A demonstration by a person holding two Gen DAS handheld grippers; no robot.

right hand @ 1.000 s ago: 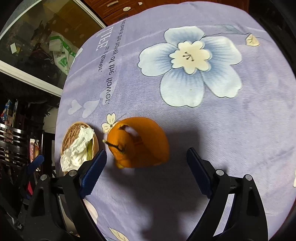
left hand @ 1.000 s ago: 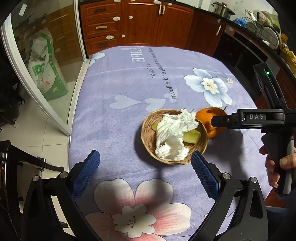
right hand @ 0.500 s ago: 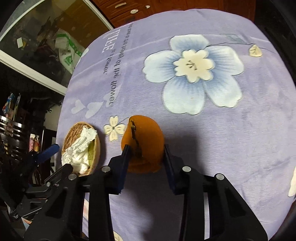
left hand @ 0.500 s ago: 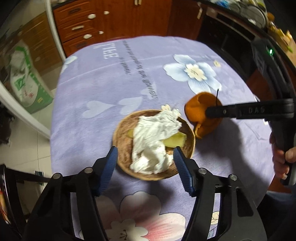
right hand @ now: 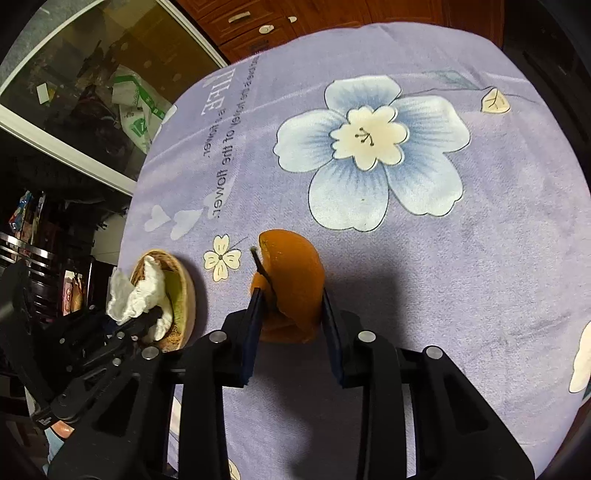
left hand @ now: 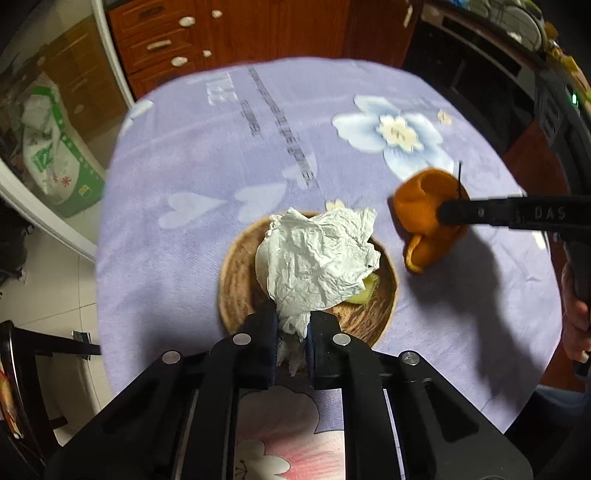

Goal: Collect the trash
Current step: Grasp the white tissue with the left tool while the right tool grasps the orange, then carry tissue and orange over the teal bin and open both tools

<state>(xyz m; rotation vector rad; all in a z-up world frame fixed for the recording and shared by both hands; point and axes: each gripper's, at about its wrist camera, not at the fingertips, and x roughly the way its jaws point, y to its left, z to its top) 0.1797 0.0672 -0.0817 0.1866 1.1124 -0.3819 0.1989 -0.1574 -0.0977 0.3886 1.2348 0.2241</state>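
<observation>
Crumpled white tissue (left hand: 317,258) heaped over a woven bowl (left hand: 236,280) at centre of the left wrist view, covering most of the bowl's hollow; a pale green fruit slice (left hand: 365,291) peeking out under its 4 o'clock edge. Orange peel (left hand: 424,218) at 2 o'clock from the bowl, near but apart from it, on a lilac flowered tablecloth (left hand: 221,155).

Pinched on the tissue's lower tail at the bowl's 6 o'clock rim: left gripper (left hand: 292,339), jaws drawn to a narrow gap with paper squeezed between. Clamped on the peel from both sides: right gripper (right hand: 291,321), jaws narrowed against its flanks, a thin dark stalk (right hand: 260,267) sticking out at the peel's 10 o'clock.

Ringing the table at 11 to 12 o'clock in the left view: wooden drawers (left hand: 159,40); a green-and-white sack (left hand: 48,147) behind glass at 9 o'clock; a dish rack (left hand: 517,18) at 1 o'clock.

Seen only from the left wrist: the right gripper's side arm lettered "DAS" and the person's hand (left hand: 576,325) on its handle. Seen only from the right wrist: the bowl edge-on at 9 o'clock with the left gripper's tip buried in tissue, plus the large blue flower print (right hand: 369,147) in full.
</observation>
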